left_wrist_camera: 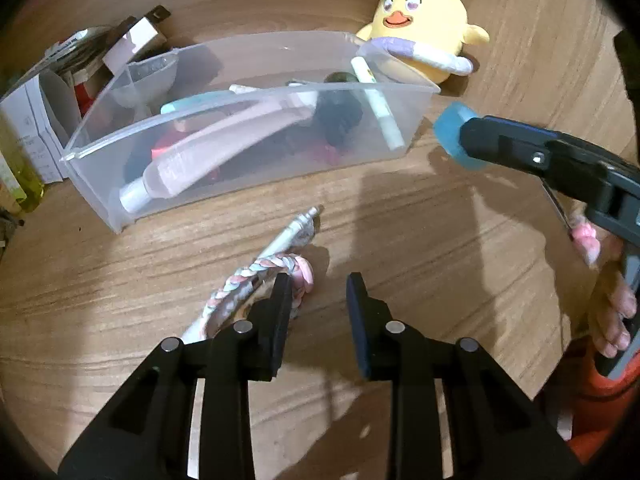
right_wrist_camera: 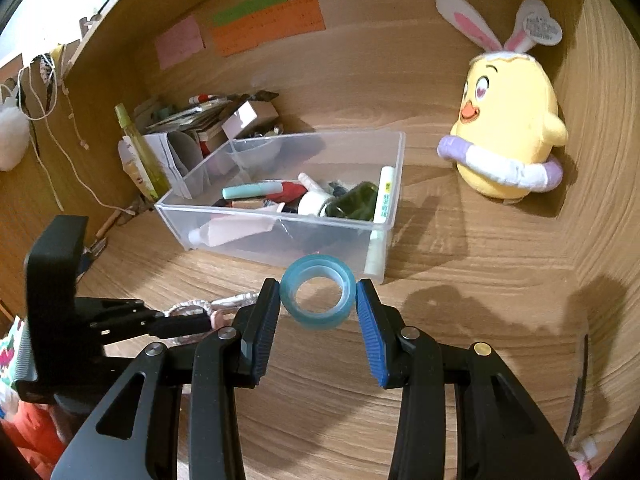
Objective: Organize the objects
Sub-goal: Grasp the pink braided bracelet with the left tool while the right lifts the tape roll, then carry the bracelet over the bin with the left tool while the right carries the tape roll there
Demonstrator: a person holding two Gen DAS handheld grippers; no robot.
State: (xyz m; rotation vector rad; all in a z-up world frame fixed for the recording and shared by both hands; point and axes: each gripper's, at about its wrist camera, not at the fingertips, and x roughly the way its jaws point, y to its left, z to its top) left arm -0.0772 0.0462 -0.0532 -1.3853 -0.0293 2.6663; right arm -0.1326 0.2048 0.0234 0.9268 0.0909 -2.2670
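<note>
My right gripper (right_wrist_camera: 318, 298) is shut on a blue tape roll (right_wrist_camera: 296, 300), held just above the wooden desk in front of a clear plastic bin (right_wrist_camera: 280, 216). The left wrist view shows that roll (left_wrist_camera: 450, 132) near the bin's (left_wrist_camera: 256, 92) right end. The bin holds a pink tube (left_wrist_camera: 208, 160), pens and a dark green bottle (right_wrist_camera: 354, 200). My left gripper (left_wrist_camera: 320, 300) is open low over the desk, with bare wood between its pads. A pen with a pastel braided cord (left_wrist_camera: 276, 260) lies against the outside of its left finger (left_wrist_camera: 282, 308).
A yellow chick plush (right_wrist_camera: 508, 128) with bunny ears stands behind the bin to the right. Boxes and papers (right_wrist_camera: 192, 132) and a yellow-green bottle (right_wrist_camera: 138, 148) crowd the back left. Sticky notes (right_wrist_camera: 264, 24) hang on the back wall. A hand (left_wrist_camera: 612, 304) grips the right tool.
</note>
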